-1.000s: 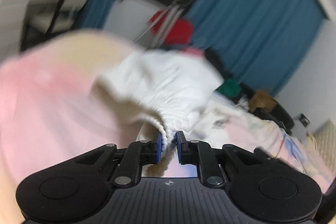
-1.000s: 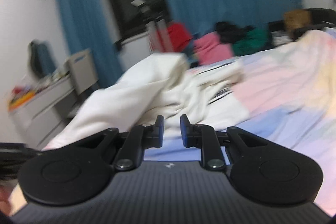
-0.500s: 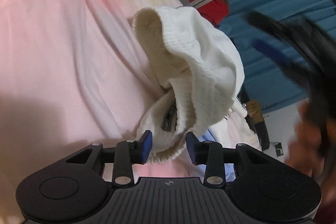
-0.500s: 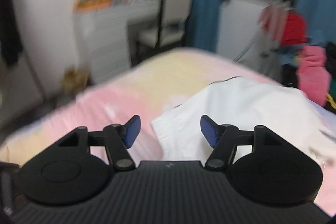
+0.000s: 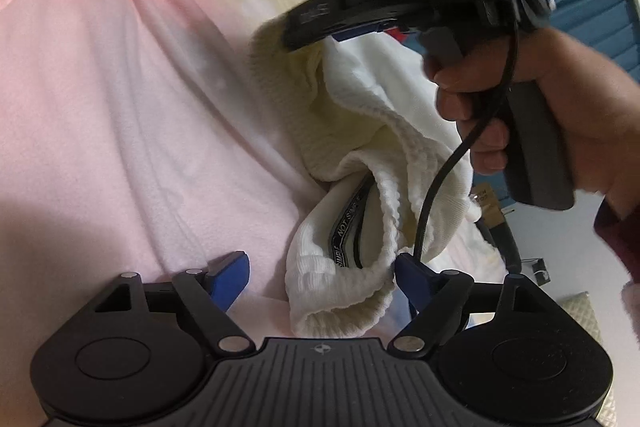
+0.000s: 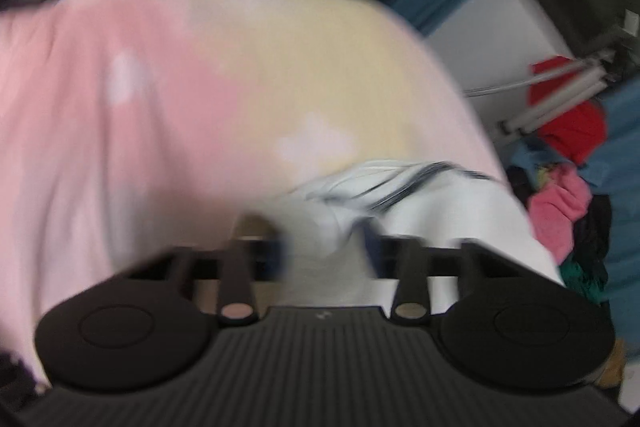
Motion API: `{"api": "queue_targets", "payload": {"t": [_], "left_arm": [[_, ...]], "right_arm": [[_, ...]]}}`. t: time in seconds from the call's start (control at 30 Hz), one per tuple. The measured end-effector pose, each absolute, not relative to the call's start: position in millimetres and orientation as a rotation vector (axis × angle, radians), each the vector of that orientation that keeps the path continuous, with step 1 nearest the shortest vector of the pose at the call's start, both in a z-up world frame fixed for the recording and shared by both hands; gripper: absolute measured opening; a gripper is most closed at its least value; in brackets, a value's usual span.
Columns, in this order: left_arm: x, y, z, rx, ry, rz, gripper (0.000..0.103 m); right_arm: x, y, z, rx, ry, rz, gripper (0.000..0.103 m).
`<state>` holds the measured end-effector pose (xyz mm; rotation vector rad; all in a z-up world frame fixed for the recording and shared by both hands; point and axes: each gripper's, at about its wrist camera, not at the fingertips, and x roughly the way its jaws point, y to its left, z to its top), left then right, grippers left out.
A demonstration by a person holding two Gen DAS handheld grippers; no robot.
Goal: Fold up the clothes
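A white ribbed garment lies bunched on the pink and yellow bedsheet; a black printed label shows inside its collar. My left gripper is open, its blue pads either side of the ribbed hem, which touches the right pad. The right gripper's body, held by a hand, hovers over the garment's far fold. In the blurred right wrist view, my right gripper has its fingers apart with white cloth between them.
The bedsheet spreads left and forward. A pile of red, pink and dark clothes lies off the bed's right side by blue curtains. A cable hangs from the right gripper across the garment.
My left gripper has opened wide and released the ribbed hem. The right gripper has swung in over the garment, its fingers now closer together around white cloth.
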<state>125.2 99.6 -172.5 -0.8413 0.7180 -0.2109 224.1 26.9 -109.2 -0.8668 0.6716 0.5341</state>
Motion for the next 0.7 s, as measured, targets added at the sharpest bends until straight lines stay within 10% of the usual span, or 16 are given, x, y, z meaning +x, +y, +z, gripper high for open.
{"api": "queue_targets", "payload": {"t": [0.7], "left_arm": [[114.0,27.6,-145.2,-0.203,0.492,-0.267,0.075]], "right_arm": [[167.7,-131.5,31.8,-0.335,0.343,0.4,0.011]]}}
